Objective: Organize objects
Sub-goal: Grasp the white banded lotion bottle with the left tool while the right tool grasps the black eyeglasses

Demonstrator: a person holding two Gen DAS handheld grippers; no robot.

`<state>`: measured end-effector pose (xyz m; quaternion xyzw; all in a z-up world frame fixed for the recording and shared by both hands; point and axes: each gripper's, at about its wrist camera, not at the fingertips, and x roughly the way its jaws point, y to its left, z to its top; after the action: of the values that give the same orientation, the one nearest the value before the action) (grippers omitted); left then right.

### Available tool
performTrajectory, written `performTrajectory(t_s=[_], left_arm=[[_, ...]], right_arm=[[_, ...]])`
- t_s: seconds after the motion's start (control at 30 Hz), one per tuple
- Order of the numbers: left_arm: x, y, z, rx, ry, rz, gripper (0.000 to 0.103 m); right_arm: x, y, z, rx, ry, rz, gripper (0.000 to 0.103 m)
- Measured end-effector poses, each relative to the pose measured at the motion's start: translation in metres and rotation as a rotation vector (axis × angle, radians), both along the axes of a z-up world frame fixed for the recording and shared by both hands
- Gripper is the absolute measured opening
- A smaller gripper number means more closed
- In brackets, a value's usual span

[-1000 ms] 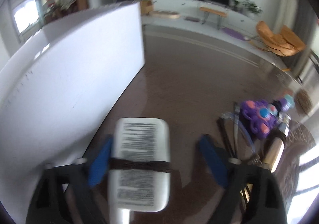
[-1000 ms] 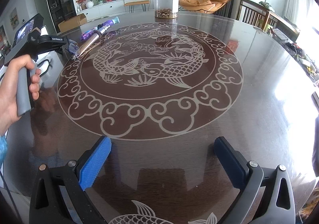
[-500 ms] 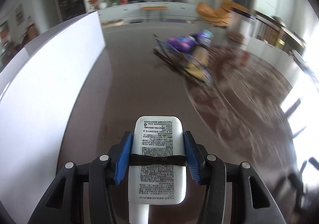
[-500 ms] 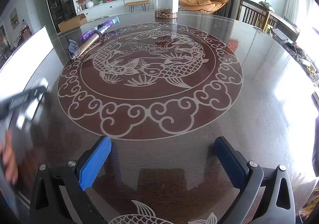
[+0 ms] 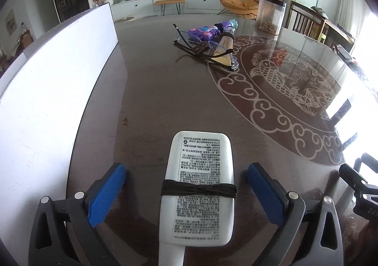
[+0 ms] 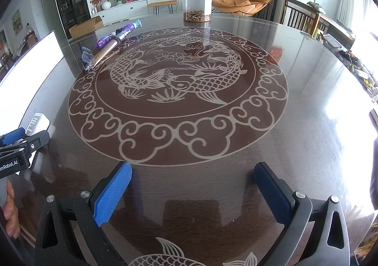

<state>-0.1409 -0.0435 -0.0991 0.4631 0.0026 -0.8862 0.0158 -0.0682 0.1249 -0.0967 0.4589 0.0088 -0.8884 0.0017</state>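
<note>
Step in hand: the left gripper (image 5: 186, 192) has just been opening; its blue-padded jaws now stand wide apart on either side of a flat white plastic tube printed with small black text and bound by a dark elastic band (image 5: 199, 191), with clear gaps on both sides. The tube looks just released, lying on the table.

Where the tube is: near left part of the table, just beside a large white board (image 5: 54, 91) that runs along the left edge. In the right wrist view its far end (image 6: 39, 121) shows past the left gripper's fingers.

Right gripper (image 6: 192, 192): jaws apart and empty, hovering over the near edge of the table.

Next move, as a judgement: draw the left gripper back without nudging the tube, then go for the far pile.

Far pile: a purple plastic toy (image 5: 204, 32), clear glasses (image 5: 212, 49) and a tan tube (image 5: 226, 49), bunched together, well apart from the white tube.

Surface: a glossy dark brown round table (image 6: 307, 136) inlaid with pale carp and cloud scrolls; glare at right.

Also on it: a clear canister with a dark lid (image 6: 197, 2), far side.

Room: living room with television, plants, orange chair.
</note>
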Motion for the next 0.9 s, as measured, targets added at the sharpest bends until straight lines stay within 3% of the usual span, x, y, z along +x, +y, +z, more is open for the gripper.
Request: performTrajectory(t_s=[0.17, 0.27, 0.33, 0.43, 0.57, 0.7, 0.77, 0.8, 0.9], left_arm=[[-0.007, 0.002, -0.002, 0.0, 0.008, 0.011, 0.103], [-0.009, 0.003, -0.002, -0.001, 0.009, 0.017, 0.103], [-0.008, 0.003, -0.001, -0.001, 0.009, 0.017, 0.103], [-0.009, 0.003, -0.002, 0.0, 0.009, 0.017, 0.103], [-0.009, 0.003, -0.002, -0.001, 0.009, 0.017, 0.103], [-0.009, 0.003, -0.002, 0.0, 0.008, 0.017, 0.103], [-0.009, 0.003, -0.002, -0.001, 0.008, 0.017, 0.103], [-0.009, 0.003, -0.002, -0.001, 0.008, 0.017, 0.103], [-0.009, 0.003, -0.002, 0.0, 0.008, 0.018, 0.103]], right_arm=[[-0.001, -0.001, 0.0, 0.003, -0.003, 0.002, 0.103], [-0.018, -0.009, 0.001, -0.001, -0.049, 0.043, 0.103], [-0.039, -0.028, 0.014, -0.037, -0.038, 0.121, 0.094], [-0.075, -0.081, 0.048, -0.052, 0.046, 0.314, 0.093], [-0.125, -0.156, 0.059, 0.029, 0.03, 0.521, 0.092], [-0.167, -0.195, 0.035, 0.081, -0.09, 0.566, 0.066], [-0.18, -0.197, 0.022, 0.08, -0.148, 0.552, 0.044], [-0.182, -0.193, 0.02, 0.047, -0.152, 0.534, 0.023], [-0.17, -0.172, 0.028, -0.069, -0.113, 0.496, 0.023]])
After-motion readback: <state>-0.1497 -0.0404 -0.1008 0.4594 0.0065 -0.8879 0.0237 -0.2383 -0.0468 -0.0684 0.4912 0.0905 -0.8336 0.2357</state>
